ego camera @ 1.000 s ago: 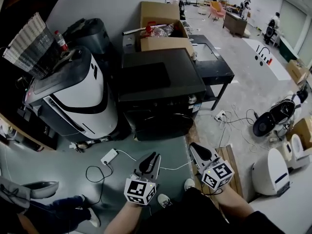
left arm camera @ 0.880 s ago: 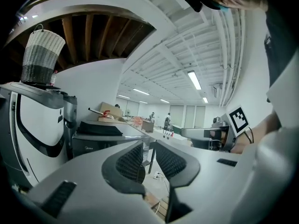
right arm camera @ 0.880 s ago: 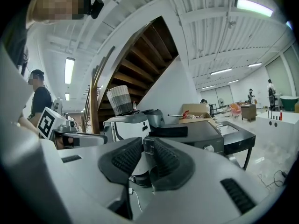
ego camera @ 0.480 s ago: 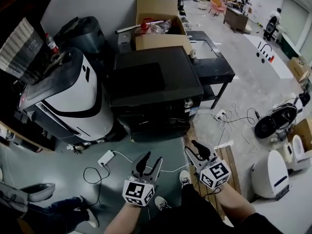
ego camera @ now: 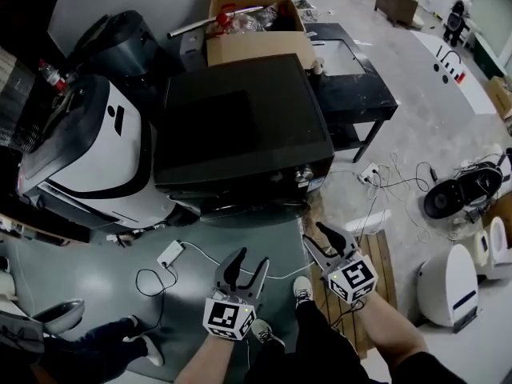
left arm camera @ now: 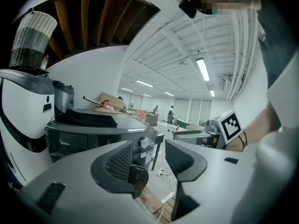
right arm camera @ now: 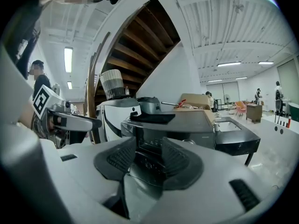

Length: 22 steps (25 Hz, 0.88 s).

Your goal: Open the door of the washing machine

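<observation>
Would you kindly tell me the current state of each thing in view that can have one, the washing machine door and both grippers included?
washing machine door: shut, not yet touched
left gripper: jaws opening, nothing between them
right gripper: jaws opening, nothing held, short of the machine
cardboard box: open at the top, with things inside

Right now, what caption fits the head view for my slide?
Left gripper and right gripper, jaws opening, empty, face the black washer.
</observation>
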Each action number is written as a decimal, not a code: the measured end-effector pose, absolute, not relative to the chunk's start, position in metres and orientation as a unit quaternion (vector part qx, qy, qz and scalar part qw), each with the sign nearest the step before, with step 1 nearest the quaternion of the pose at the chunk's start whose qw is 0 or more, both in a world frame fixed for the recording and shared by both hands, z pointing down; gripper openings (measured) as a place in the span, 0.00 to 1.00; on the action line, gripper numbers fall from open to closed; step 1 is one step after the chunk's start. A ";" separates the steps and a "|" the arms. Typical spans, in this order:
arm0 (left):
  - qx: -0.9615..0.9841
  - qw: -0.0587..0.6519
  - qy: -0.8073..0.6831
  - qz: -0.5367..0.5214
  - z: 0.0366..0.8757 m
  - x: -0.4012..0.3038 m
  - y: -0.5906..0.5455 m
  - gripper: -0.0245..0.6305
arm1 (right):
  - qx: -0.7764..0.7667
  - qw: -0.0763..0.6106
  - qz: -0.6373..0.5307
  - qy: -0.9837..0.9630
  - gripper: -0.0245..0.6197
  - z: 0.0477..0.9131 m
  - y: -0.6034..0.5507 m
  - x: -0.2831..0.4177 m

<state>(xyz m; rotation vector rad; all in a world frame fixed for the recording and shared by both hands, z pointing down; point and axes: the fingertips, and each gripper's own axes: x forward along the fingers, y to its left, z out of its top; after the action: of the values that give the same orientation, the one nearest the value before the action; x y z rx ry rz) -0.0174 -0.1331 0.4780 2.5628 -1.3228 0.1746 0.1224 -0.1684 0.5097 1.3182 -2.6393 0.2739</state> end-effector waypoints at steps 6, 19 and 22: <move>0.876 0.138 -0.455 0.078 0.529 -0.001 -0.172 0.37 | 0.434 0.129 0.101 -0.886 0.33 0.582 -0.217 0.132; 0.860 0.160 -0.472 0.105 0.621 -0.004 -0.220 0.38 | 0.402 0.210 0.132 -0.881 0.34 0.723 -0.280 0.129; 0.856 0.164 -0.478 0.109 0.632 -0.004 -0.228 0.39 | 0.394 0.224 0.126 -0.882 0.35 0.747 -0.294 0.127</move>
<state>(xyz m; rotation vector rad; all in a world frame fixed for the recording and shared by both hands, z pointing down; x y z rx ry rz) -0.0042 -0.2280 0.6324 2.4404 -1.3626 0.3104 0.1269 -0.2940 0.7469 1.0882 -2.4360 0.3474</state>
